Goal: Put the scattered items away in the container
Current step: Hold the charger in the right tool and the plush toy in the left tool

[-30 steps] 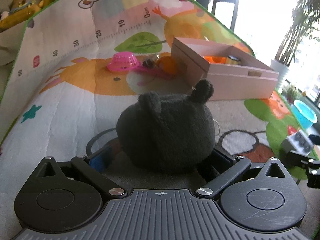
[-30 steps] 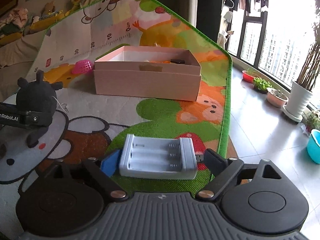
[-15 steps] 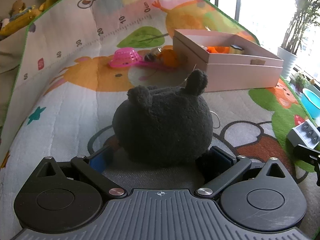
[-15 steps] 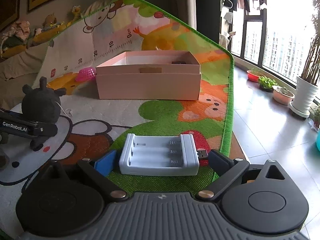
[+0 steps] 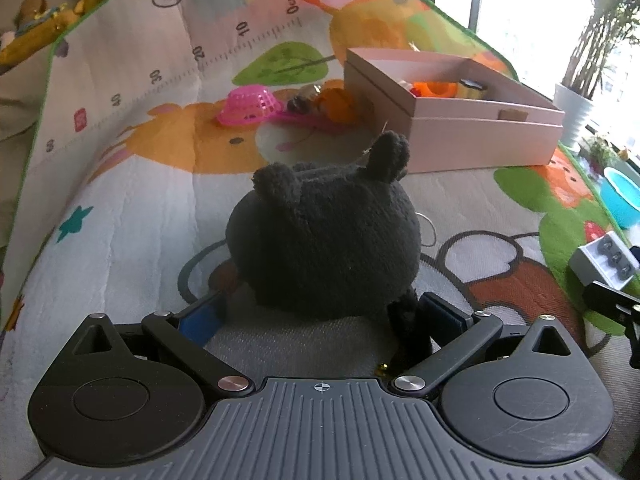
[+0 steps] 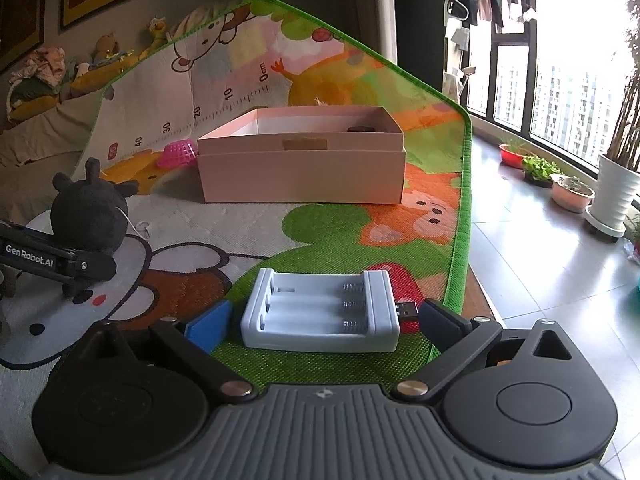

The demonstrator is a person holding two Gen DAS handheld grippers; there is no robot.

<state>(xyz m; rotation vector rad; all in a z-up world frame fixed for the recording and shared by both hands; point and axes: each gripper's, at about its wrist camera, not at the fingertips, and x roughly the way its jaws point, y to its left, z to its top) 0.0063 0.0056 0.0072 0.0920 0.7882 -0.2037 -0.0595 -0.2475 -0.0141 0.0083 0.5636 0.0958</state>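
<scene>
A black plush toy with two small ears fills the space between my left gripper's fingers, which are shut on its lower part; it shows again in the right wrist view as the plush toy. My right gripper is shut lengthwise on a pale grey battery charger with a USB plug, held just above the green part of the play mat. The charger also shows at the right edge of the left wrist view. The pink cardboard box stands open ahead, holding an orange item and a small dark one.
A pink toy basket and small orange and dark toys lie left of the box. The mat curves up at the back. Tiled floor, potted plants and a window lie to the right; a turquoise basin sits off the mat.
Both grippers have tilted and shifted while keeping their loads. The box now looks closer and is seen from lower in the right wrist view.
</scene>
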